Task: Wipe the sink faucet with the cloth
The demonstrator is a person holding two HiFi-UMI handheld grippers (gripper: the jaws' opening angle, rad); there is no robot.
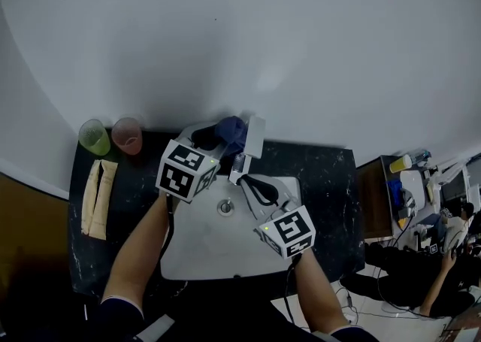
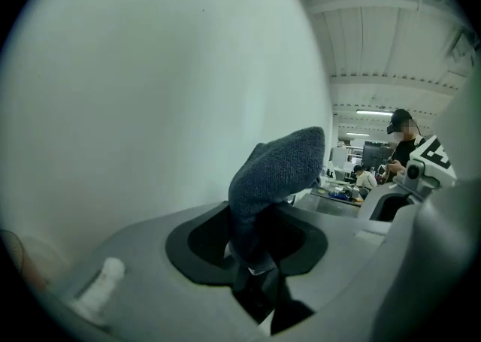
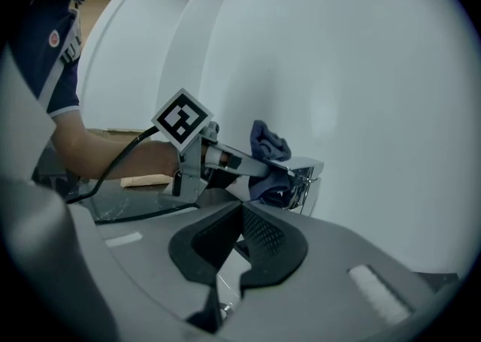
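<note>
Head view: caught the left gripper (image 1: 213, 137) at the back of the white sink (image 1: 195, 246), with the blue cloth (image 1: 231, 131) up against the faucet (image 1: 254, 136); placed the right gripper (image 1: 254, 189) over the basin, apart from both. Left gripper view: showed jaws clamped on the cloth, its free end standing upward. Right gripper view: showed jaws pressed together with nothing between them, pointing toward the faucet.
</note>
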